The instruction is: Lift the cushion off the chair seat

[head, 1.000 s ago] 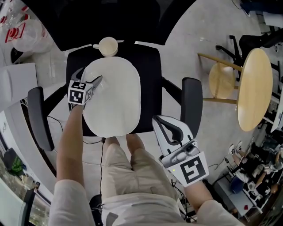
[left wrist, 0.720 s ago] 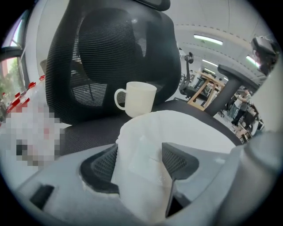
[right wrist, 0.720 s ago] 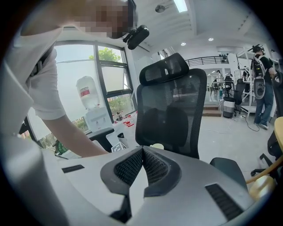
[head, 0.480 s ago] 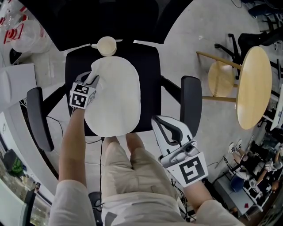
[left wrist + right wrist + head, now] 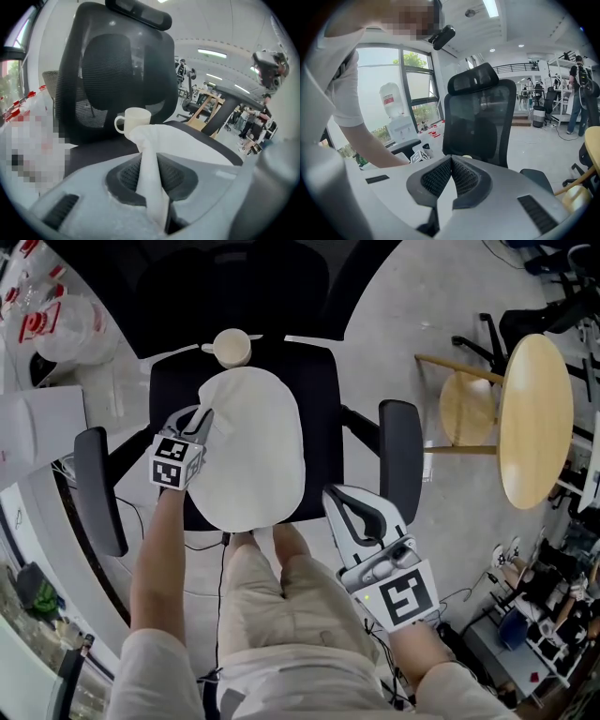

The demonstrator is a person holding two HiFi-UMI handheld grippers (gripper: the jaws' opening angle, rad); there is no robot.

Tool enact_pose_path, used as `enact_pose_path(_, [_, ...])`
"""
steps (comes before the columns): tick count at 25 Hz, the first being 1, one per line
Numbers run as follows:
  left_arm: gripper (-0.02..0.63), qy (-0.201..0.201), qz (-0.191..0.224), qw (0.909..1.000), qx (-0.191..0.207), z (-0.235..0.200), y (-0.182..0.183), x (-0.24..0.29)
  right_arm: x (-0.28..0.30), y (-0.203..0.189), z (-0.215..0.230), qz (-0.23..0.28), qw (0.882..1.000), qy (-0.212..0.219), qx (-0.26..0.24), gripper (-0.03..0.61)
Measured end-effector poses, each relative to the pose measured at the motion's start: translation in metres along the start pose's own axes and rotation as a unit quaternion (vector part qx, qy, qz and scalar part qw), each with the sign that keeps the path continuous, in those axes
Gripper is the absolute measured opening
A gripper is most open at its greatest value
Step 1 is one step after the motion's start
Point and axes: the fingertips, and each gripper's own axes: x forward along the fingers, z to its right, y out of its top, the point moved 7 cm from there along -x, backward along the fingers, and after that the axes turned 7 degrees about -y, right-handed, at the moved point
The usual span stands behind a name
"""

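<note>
A cream oval cushion (image 5: 255, 446) lies on the black office chair's seat (image 5: 319, 381). A white mug (image 5: 232, 347) stands on the seat behind it. My left gripper (image 5: 202, 420) is at the cushion's left edge, its jaws closing with a fold of cushion fabric (image 5: 150, 154) pinched between the pads. That edge is raised and bunched in front of the mug (image 5: 136, 119). My right gripper (image 5: 339, 502) hangs by the seat's front right corner, apart from the cushion, jaws together on nothing. In the right gripper view it (image 5: 451, 161) points at the chair back (image 5: 478, 122).
Black armrests flank the seat at left (image 5: 98, 488) and right (image 5: 399, 456). The person's legs (image 5: 281, 606) are against the seat's front edge. A round wooden table (image 5: 536, 418) and a wooden stool (image 5: 466, 409) stand to the right. A white desk (image 5: 47, 418) is at the left.
The left gripper's jaws have come together on the cushion's left edge and risen, pulling that edge up. The right gripper has kept still.
</note>
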Motion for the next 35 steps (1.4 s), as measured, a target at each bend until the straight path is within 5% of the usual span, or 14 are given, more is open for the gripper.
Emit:
enact_pose_path(16, [0.054,0.004,0.118,0.9929,-0.018,0.067,0.041,-0.119,-0.045,0.040,-0.044,0.038,0.999,-0.009,-0.005,0.000])
enact_pose_path(35, [0.052,0.086,0.180,0.9799,0.012,0.122,0.112,-0.261,-0.130,0.127,-0.052,0.133,0.988,-0.069,-0.046,0.000])
